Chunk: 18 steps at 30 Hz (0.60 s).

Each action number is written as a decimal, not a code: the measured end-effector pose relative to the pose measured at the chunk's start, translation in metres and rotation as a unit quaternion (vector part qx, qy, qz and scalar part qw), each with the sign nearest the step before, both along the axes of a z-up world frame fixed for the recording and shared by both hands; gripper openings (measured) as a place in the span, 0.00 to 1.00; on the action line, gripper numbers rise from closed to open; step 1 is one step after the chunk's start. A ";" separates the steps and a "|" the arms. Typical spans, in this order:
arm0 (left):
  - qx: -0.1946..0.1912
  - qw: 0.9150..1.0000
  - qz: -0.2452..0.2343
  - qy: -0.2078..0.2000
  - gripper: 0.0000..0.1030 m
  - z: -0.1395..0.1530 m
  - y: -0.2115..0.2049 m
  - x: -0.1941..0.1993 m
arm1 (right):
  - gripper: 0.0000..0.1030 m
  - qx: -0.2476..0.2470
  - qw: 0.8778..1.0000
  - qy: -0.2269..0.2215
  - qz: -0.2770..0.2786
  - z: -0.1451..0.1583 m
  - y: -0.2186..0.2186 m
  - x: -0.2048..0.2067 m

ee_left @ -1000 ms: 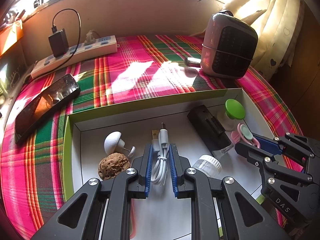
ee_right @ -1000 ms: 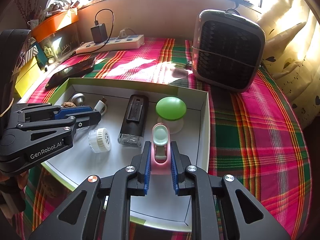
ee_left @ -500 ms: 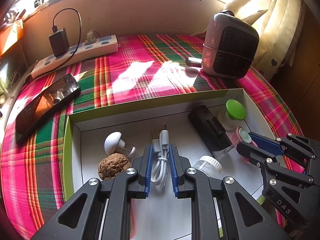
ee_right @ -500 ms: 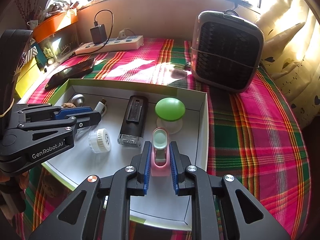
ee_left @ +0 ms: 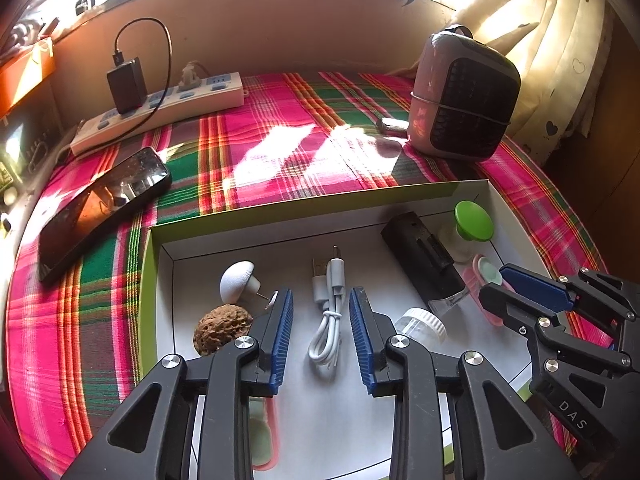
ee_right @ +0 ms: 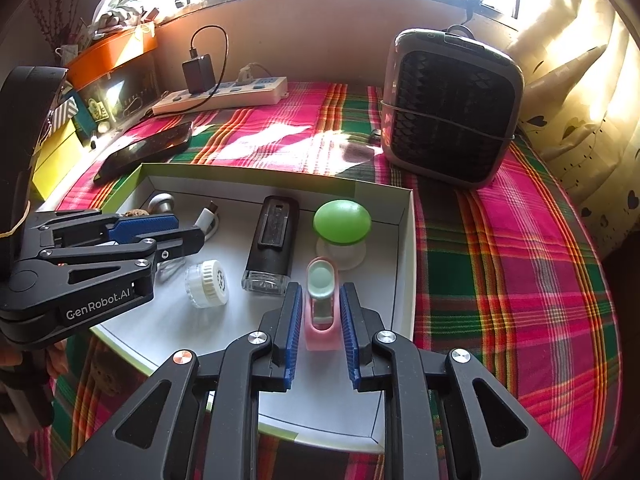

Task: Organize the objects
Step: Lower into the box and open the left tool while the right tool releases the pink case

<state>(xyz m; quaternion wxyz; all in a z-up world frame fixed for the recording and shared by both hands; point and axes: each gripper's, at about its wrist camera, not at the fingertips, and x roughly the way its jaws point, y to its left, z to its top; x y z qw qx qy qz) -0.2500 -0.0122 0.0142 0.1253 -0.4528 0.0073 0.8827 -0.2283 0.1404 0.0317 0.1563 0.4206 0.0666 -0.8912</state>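
your left gripper (ee_left: 320, 332) fingers are opening around the white coiled usb cable (ee_left: 326, 322) in the shallow white cardboard box (ee_left: 280, 216); your right gripper (ee_right: 319, 324) fingers are parting beside the pink-and-mint clip (ee_right: 321, 300), its lower end hidden.

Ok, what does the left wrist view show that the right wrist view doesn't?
Only the left wrist view shows the whole white USB cable lying loose between the opening left gripper, and most of the walnut.

Only the right wrist view shows the orange box on the sill and the pink case between the opening right gripper, pads apart from it.

Both show the tray, black device, green-capped jar, phone and heater.
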 end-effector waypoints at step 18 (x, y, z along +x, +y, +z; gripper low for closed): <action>-0.003 1.000 0.008 0.027 0.27 0.020 -0.006 0.036 | 0.35 -0.018 1.000 0.020 -0.002 0.015 -0.001 0.026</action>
